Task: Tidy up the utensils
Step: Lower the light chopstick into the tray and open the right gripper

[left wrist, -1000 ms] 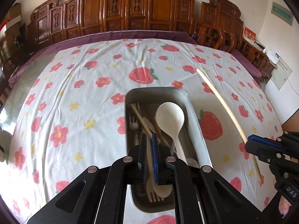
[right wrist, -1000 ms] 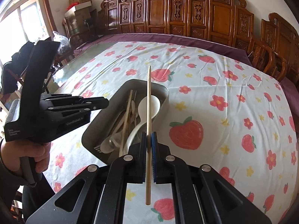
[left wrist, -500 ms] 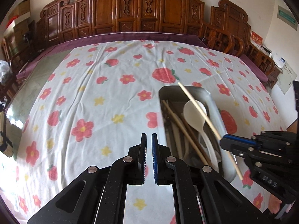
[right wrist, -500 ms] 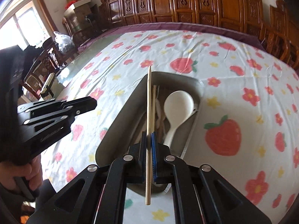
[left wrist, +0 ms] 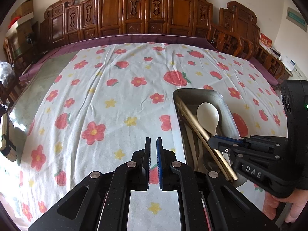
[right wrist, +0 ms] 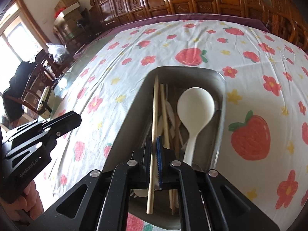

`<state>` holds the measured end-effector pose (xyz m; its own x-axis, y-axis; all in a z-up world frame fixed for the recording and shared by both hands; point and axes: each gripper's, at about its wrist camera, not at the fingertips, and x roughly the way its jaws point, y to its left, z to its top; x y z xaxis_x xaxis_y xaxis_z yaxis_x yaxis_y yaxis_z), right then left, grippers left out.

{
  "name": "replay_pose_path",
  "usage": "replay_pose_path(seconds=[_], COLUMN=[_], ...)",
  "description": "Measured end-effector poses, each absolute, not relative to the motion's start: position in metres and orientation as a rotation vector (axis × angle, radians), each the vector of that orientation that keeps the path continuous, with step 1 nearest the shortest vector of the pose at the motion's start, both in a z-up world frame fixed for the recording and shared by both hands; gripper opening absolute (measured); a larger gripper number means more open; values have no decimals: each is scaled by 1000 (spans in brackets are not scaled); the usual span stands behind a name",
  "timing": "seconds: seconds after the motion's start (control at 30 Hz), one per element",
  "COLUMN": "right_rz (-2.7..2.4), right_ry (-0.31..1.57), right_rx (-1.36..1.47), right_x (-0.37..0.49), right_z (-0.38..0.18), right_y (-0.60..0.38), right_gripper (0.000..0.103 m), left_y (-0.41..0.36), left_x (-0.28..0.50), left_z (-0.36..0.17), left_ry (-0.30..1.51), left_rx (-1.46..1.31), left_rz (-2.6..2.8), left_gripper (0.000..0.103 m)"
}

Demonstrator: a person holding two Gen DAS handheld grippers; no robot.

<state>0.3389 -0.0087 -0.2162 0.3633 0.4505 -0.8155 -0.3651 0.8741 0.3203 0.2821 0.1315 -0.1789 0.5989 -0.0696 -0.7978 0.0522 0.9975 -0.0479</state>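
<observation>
The right claw (right wrist: 154, 144) is seen directly over the metal tray (right wrist: 222, 104), pointed steeply down. A wooden chopstick (right wrist: 155, 104) lies between its jaws, which are opening; whether the pads still press on the stick cannot be told, as that spot is blurred. The chopstick's far tip reaches to the tray's far left corner, and its near end hangs below the claw over the tray's near part.

Within the tray are noted a white plastic spoon (right wrist: 195, 105), bowl toward the far end, a second chopstick (right wrist: 163, 104) just beside the first, and further pale utensils underneath, not individually identifiable.

The left claw (left wrist: 153, 154) is clenched on nothing, its jaws nearly touching, and hangs above the strawberry-and-flower tablecloth (left wrist: 115, 88) covering the surface, to the left of the tray. A hand (left wrist: 296, 206) is seen on the right gripper's handle.
</observation>
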Motion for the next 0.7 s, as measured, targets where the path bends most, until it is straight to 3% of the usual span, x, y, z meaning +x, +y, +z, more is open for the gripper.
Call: replay_pose_path(seconds=[0.7], right_rz=[502], right_ry=[914], right_rx=[6], right_x=[311], right_z=[-183], right_y=[-60], right_gripper=[9], left_y=[106], left_x=[279], left_z=[-174], left_ry=[910], left_rx=[-19], left_rz=[-96], left_gripper=[5])
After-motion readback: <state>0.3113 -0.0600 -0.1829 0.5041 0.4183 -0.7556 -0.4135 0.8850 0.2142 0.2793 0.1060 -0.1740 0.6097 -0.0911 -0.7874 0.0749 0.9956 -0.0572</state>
